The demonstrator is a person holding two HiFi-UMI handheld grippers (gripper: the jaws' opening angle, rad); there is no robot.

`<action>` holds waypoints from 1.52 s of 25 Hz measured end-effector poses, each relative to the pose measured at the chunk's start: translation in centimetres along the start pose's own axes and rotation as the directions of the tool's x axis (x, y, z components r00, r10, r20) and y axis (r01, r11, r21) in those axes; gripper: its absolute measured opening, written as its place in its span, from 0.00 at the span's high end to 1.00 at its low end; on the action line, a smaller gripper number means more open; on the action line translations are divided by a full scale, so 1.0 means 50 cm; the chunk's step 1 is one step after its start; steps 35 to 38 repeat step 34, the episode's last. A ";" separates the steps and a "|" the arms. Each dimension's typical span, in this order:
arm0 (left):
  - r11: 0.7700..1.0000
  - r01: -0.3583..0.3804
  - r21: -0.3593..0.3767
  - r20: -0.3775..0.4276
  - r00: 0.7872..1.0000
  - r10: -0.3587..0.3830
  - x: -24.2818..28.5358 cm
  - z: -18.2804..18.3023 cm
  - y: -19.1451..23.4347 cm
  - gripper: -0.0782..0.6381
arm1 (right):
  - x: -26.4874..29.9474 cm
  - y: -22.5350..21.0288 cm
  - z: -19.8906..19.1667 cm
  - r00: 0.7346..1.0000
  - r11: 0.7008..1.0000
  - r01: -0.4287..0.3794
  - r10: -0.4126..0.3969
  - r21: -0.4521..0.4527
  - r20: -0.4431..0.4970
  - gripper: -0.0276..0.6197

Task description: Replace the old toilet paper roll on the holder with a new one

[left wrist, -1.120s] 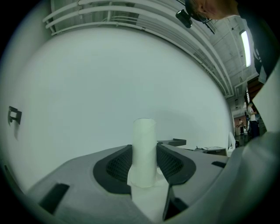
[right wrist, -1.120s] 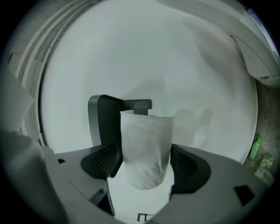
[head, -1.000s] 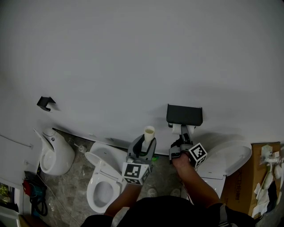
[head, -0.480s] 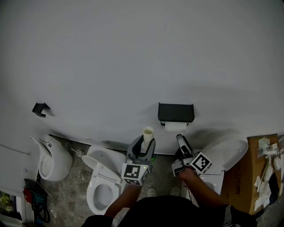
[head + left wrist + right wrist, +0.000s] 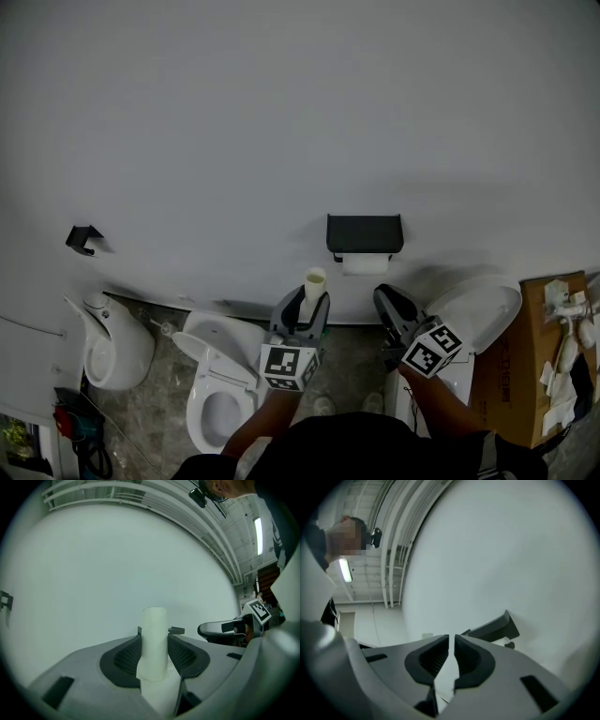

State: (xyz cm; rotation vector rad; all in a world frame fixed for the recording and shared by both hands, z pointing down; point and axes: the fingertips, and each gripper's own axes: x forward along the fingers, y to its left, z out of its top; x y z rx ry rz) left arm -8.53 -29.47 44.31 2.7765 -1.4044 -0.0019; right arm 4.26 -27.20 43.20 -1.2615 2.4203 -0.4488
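White wall (image 5: 281,112) backs the black holder (image 5: 365,234), where a full paper roll (image 5: 364,265) hangs beneath the lid. The spent cardboard core (image 5: 315,279) stands upright, clenched low between the left gripper's (image 5: 157,632) fingers. It looks light and easily crushed, so a gentle hold near its lower end suits it. The right gripper (image 5: 452,639), just below the holder, is closing its fingers on nothing.

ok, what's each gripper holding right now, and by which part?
Left gripper holds the cardboard tube upright, jaws clamped on its lower part; the top stands clear. Right gripper holds nothing: its jaws are closing with nothing between them.
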 end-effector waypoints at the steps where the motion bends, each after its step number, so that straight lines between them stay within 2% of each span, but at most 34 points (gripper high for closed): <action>1: 1.000 0.006 -0.001 0.006 1.000 -0.006 0.000 0.003 -0.003 0.65 | 0.000 0.009 0.003 1.000 0.997 -0.005 0.003 -0.072 -0.020 0.93; 3: 1.000 0.014 -0.006 0.014 1.000 -0.013 -0.002 0.006 -0.007 0.65 | 0.002 0.025 0.008 0.998 0.975 -0.010 -0.005 -0.222 -0.068 0.95; 6: 1.000 0.025 -0.009 0.016 1.000 -0.025 -0.006 0.004 -0.015 0.65 | -0.003 0.033 0.012 0.991 0.917 0.017 -0.068 -0.399 -0.116 0.95; 11: 1.000 0.019 -0.010 0.007 1.000 -0.019 -0.012 -0.006 -0.017 0.65 | -0.019 0.028 0.018 0.980 0.840 0.056 -0.149 -0.540 -0.130 0.95; 14: 1.000 0.013 -0.011 0.015 1.000 -0.013 -0.011 -0.001 -0.017 0.65 | -0.028 0.022 0.025 0.976 0.816 0.080 -0.180 -0.572 -0.120 0.95; 19: 1.000 0.011 -0.013 0.018 1.000 -0.011 -0.012 0.000 -0.022 0.65 | -0.035 0.015 0.036 0.974 0.798 0.107 -0.205 -0.593 -0.100 0.95; 24: 1.000 0.009 -0.010 0.020 1.000 -0.009 -0.011 0.003 -0.029 0.65 | -0.035 0.027 0.047 0.978 0.774 0.096 -0.192 -0.626 -0.087 0.95; 38: 1.000 0.011 -0.008 0.028 1.000 -0.010 -0.014 0.010 -0.037 0.65 | -0.043 0.024 0.053 0.974 0.753 0.114 -0.212 -0.648 -0.075 0.95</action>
